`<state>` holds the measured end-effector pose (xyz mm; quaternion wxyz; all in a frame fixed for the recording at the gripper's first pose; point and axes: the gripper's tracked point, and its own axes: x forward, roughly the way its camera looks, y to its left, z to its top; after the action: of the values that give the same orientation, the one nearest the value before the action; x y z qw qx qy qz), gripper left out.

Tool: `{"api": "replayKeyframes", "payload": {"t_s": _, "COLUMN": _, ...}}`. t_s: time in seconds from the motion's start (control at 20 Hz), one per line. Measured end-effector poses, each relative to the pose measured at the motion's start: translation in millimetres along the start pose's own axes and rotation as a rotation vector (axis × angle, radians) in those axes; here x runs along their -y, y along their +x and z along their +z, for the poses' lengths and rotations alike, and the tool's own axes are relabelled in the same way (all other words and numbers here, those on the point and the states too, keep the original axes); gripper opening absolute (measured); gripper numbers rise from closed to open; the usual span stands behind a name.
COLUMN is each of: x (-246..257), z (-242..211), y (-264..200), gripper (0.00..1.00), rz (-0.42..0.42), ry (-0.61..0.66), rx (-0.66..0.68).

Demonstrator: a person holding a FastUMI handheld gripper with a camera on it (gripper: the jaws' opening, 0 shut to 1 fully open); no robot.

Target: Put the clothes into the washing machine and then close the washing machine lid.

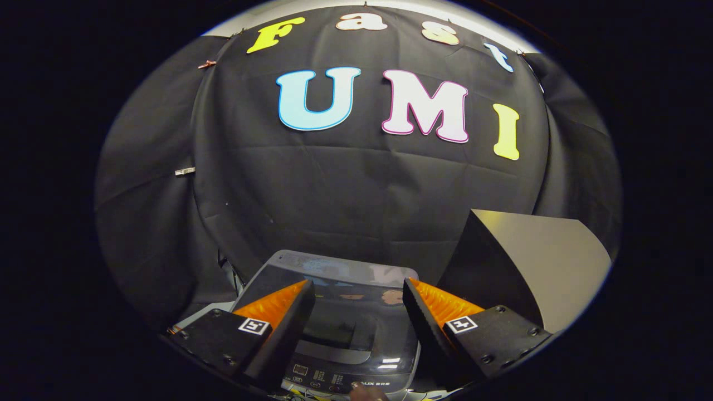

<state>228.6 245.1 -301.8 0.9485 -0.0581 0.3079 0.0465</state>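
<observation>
The black-and-orange tongs (359, 289) gape wide and empty above the grey top-loading washing machine (340, 328), its dark glossy lid (345, 289) down at twelve o'clock.

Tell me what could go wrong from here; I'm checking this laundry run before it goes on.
1. The washing machine has its lid down, so clothes cannot go in until it is lifted.
2. The gripper is open and holds nothing, its jaws spread above the lid.
3. The grey box beside the machine could be bumped.
</observation>
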Motion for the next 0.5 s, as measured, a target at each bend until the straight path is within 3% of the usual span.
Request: {"api": "replayKeyframes", "payload": {"t_s": 0.5, "x": 35.1, "z": 54.7, "y": -86.5, "gripper": 0.99, "rz": 0.037, "ry": 0.024, "rx": 0.163}}
